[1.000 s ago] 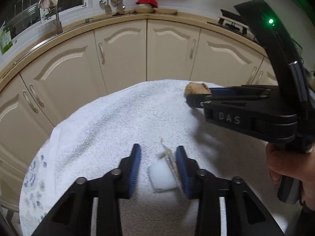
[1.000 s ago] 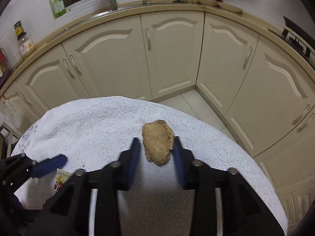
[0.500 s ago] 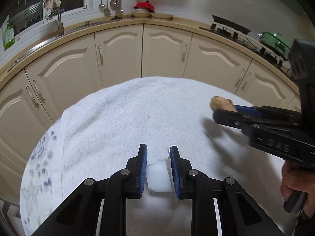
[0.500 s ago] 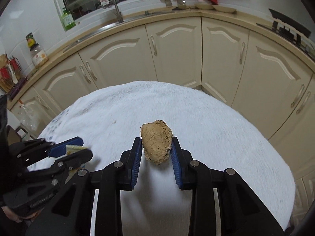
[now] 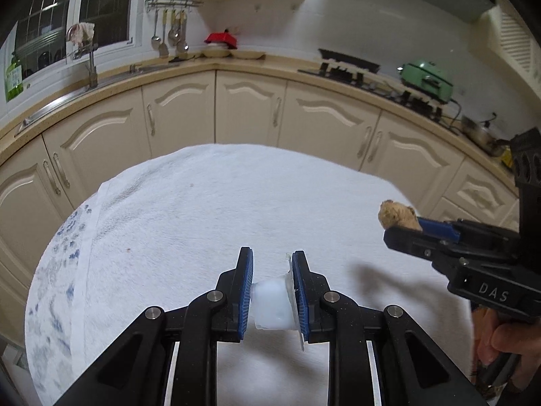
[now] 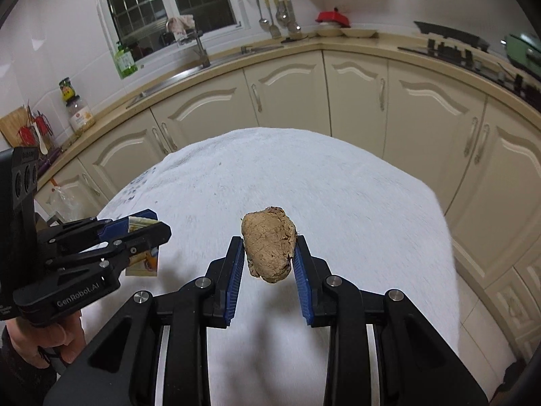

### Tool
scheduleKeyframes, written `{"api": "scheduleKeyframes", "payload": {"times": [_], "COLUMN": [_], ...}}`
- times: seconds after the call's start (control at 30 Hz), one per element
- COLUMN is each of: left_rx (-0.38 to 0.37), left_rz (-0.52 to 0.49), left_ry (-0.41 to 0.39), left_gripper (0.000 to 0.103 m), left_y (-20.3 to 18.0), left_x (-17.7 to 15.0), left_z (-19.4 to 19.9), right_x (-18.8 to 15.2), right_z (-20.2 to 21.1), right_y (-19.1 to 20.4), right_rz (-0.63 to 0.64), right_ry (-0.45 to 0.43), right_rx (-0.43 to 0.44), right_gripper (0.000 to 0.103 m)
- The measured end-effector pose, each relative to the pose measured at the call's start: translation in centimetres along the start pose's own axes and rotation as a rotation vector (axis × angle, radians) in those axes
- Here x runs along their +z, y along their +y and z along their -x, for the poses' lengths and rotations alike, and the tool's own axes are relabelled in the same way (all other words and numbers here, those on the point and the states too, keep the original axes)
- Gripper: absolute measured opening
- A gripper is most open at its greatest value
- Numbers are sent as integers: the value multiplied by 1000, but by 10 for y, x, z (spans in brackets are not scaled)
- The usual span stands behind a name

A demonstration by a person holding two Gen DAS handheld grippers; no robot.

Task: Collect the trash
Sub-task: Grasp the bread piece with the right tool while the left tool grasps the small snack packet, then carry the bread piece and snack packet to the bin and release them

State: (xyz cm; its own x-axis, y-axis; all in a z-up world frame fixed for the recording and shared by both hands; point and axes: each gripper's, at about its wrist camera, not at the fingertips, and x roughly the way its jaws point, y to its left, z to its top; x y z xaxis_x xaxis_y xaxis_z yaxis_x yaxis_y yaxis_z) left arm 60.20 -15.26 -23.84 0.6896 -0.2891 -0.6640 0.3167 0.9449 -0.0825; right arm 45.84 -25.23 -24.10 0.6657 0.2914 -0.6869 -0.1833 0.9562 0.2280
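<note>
My left gripper [image 5: 272, 264] is shut on a small white plastic cup [image 5: 271, 304] with a peeled foil lid, held above the white towel [image 5: 209, 223]. In the right wrist view the left gripper [image 6: 148, 225] is at the left and the cup's printed lid [image 6: 143, 260] hangs below its fingers. My right gripper [image 6: 269, 247] is shut on a brown crumpled lump [image 6: 268, 248] and holds it above the towel [image 6: 321, 196]. The lump also shows in the left wrist view [image 5: 397, 215], at the tip of the right gripper [image 5: 402, 228].
The towel covers a round table. Cream kitchen cabinets [image 5: 247, 111] curve around its far side. A sink with a tap [image 6: 199, 47] is at the back left, and a stove [image 5: 372, 77] with a green pot [image 5: 427, 76] at the back right. A plastic bag [image 6: 64, 199] lies left of the table.
My left gripper closed on the white cup and lifted it off the towel. My right gripper raised the brown lump. Both views tilted up and back from the table.
</note>
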Motion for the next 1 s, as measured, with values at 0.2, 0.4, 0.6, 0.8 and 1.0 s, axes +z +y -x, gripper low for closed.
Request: {"api": "scheduleKeyframes", "payload": {"times": [0.2,0.4,0.6,0.8,1.0], "left_rx": [-49,-104,-175,-264,-373], "left_rz": [-37,-63,-99,-137,-176], "left_ry": [-81,-134,-156,-157,-124], "left_gripper": [19,19,19,19,19], "left_y": [-48,-91,-147,-191,-227], "left_x": [-20,-79,-136,-155,-144], "left_z": [46,125,188,206,175], "right_x": [-32,-63,-97,-131,-174], "right_z": [60,114,168,223,270], "right_y": [-21,-44,-73,-106,-147], "right_rz": [-46,-84,-134,-199,-305], "right_ry": [-62,-115,-173,-226,-265], "right_rx": [-30,-79,-141,-219,-329], "right_gripper": [29,29,29,29,29]}}
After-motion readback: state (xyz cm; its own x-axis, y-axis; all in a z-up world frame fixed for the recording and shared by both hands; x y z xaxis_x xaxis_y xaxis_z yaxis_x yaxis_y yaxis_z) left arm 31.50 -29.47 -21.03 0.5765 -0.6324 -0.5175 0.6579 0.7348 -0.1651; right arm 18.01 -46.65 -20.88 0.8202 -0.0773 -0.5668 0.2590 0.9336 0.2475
